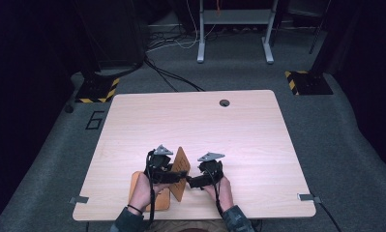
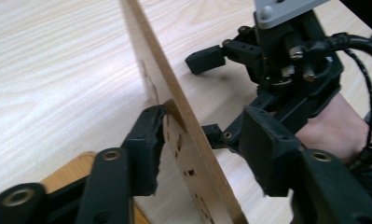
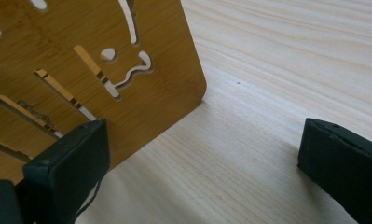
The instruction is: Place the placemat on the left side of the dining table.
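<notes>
The left gripper (image 1: 173,175) has its jaws either side of a thin wooden panel (image 1: 180,173) and holds it upright on edge, near the near edge of the table (image 1: 239,130) and a little left of centre. In the left gripper view the panel (image 2: 183,140) runs between the two jaws; the left jaw presses its face, while the right jaw's contact is hidden behind the board, so the clamp looks closed on it but I cannot be sure how firm it is. A second, flat board (image 1: 141,191) lies on the table under the person's left hand (image 1: 141,191), partly covered.

The right gripper (image 1: 196,181) sits just right of the panel with its jaws spread wide. In the right gripper view one jaw is at the panel's (image 3: 104,70) cut-out face and the other stands well apart over bare table, so it grips nothing.

The step in hand looks like steadying the upright panel so the right gripper can take hold. To do it well, keep the left clamp square across the board so it does not twist, bring the right jaws around the free edge away from the slots, and close only once both pads face solid wood. The thin sheet may flex or tip if squeezed near a cut-out.

No containers are in sight; nothing holds anything but the table itself.
</notes>
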Motion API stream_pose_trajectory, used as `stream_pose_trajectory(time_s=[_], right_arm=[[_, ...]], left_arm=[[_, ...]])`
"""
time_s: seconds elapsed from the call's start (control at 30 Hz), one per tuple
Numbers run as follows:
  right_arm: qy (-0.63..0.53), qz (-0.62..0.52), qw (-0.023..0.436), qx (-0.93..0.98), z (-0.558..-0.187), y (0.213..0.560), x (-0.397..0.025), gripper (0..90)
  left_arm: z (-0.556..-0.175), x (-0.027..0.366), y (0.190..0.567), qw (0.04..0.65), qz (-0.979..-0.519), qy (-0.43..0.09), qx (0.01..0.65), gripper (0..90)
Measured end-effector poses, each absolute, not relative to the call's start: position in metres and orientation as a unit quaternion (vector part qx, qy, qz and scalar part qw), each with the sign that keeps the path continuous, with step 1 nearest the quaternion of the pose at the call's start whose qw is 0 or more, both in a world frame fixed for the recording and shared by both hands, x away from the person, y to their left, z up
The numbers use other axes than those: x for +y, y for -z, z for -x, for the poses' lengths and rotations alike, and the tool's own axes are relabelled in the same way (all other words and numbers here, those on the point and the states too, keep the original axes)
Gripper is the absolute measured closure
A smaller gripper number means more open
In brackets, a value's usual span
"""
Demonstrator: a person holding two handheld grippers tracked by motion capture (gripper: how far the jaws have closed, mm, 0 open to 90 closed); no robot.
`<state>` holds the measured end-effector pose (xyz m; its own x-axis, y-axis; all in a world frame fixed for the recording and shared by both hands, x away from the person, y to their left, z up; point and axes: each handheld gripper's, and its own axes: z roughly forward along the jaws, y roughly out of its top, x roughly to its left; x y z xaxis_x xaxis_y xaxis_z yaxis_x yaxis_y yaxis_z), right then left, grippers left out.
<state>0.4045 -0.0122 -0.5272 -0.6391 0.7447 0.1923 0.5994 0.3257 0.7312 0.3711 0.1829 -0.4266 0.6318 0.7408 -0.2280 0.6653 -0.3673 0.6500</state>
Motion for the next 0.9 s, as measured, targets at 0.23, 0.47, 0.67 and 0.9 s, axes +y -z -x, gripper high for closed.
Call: stream_pose_trajectory(time_s=[0.23,0.47,0.67,0.9], right_arm=[[-0.402,-0.424,0.103,0.805,-0.403,0.528,-0.018,0.7],[-0.403,-0.436,0.115,0.796,-0.398,0.527,-0.027,0.7],[-0.416,-0.443,0.132,0.783,-0.390,0.525,-0.042,2.0],[-0.422,-0.455,0.149,0.770,-0.382,0.524,-0.068,2.8]], left_arm=[[-0.381,0.180,0.429,0.357,-0.825,-0.065,0.434,60.1],[-0.390,0.179,0.430,0.358,-0.822,-0.067,0.438,72.0],[-0.397,0.177,0.431,0.376,-0.820,-0.041,0.430,85.7],[-0.399,0.175,0.431,0.383,-0.818,-0.047,0.426,86.1]])
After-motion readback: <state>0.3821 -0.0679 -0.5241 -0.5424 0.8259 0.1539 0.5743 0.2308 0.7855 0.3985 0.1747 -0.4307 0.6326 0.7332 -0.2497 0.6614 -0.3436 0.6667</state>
